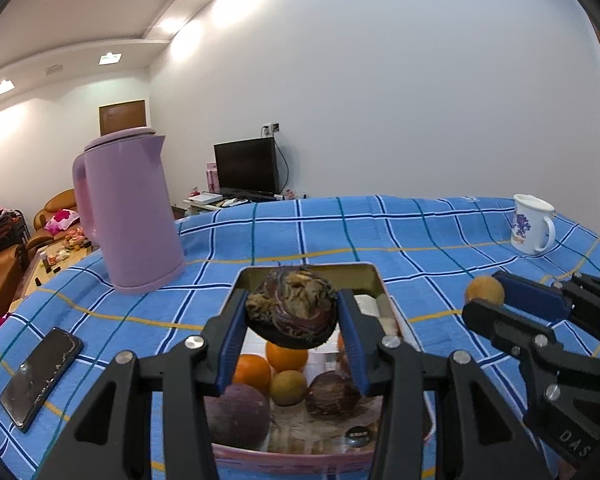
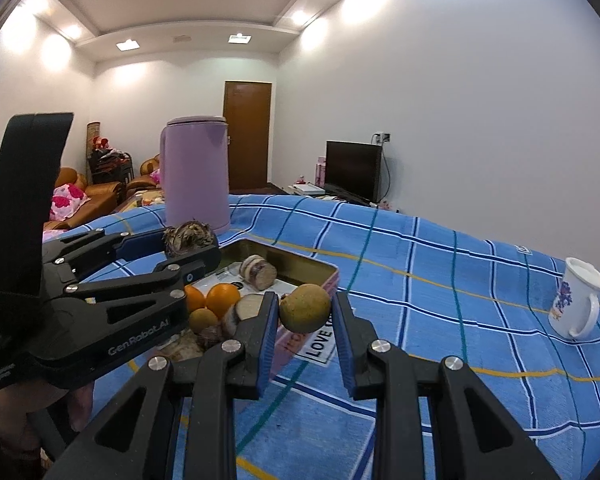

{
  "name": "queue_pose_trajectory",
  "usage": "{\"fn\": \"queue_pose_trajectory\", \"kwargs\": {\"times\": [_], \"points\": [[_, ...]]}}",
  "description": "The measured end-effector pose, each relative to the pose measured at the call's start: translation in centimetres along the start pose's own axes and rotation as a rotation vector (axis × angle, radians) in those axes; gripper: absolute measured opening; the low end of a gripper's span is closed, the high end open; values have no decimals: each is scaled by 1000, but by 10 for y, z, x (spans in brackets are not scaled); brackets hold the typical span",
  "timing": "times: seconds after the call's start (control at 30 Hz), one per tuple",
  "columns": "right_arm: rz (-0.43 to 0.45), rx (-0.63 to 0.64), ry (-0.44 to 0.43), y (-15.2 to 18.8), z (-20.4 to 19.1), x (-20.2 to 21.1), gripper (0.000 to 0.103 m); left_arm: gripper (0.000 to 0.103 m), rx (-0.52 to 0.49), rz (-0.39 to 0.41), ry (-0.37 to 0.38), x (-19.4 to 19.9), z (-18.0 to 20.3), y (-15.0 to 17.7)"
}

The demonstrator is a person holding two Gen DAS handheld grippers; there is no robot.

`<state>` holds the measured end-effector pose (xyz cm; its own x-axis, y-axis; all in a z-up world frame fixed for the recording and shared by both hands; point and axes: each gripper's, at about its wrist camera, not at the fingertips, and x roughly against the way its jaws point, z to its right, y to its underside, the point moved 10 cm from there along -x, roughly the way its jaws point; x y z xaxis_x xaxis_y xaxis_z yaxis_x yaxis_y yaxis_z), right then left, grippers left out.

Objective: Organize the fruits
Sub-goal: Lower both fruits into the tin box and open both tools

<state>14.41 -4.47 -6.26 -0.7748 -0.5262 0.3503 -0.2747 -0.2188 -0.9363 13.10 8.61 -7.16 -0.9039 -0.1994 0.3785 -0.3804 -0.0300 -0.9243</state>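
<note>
Left gripper point(image 1: 292, 312) fingers pinch a dark purple-brown fruit point(image 1: 294, 308) with a dry, fibrous tan crown; blue pads press both its sides. It hangs above the open tin point(image 1: 374, 276) on the table point(image 1: 420, 240). In the tin: oranges point(image 1: 286, 354), a small brown-green fruit point(image 1: 288, 387), two dark purple ones. Right gripper point(image 2: 305, 310) fingers nearly together, pinching a small round yellow-green fruit point(image 2: 305, 307) with russet skin, held just beside the tin's pink wall.

recessed ceiling lights point(image 2: 127, 45) illuminate the room evenly and flare bright patches on the white wall point(image 1: 380, 80). focus is sharp; fisheye distortion bends edges, with dark vignetted corners.
</note>
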Motion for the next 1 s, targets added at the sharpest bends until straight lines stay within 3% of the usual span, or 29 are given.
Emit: {"fn": "queue_pose_trajectory", "kwargs": {"times": [1.0], "points": [[-8,65,-98,-8,-45,-18,29,46,49,-33,-82,-6,-53,6]]}}
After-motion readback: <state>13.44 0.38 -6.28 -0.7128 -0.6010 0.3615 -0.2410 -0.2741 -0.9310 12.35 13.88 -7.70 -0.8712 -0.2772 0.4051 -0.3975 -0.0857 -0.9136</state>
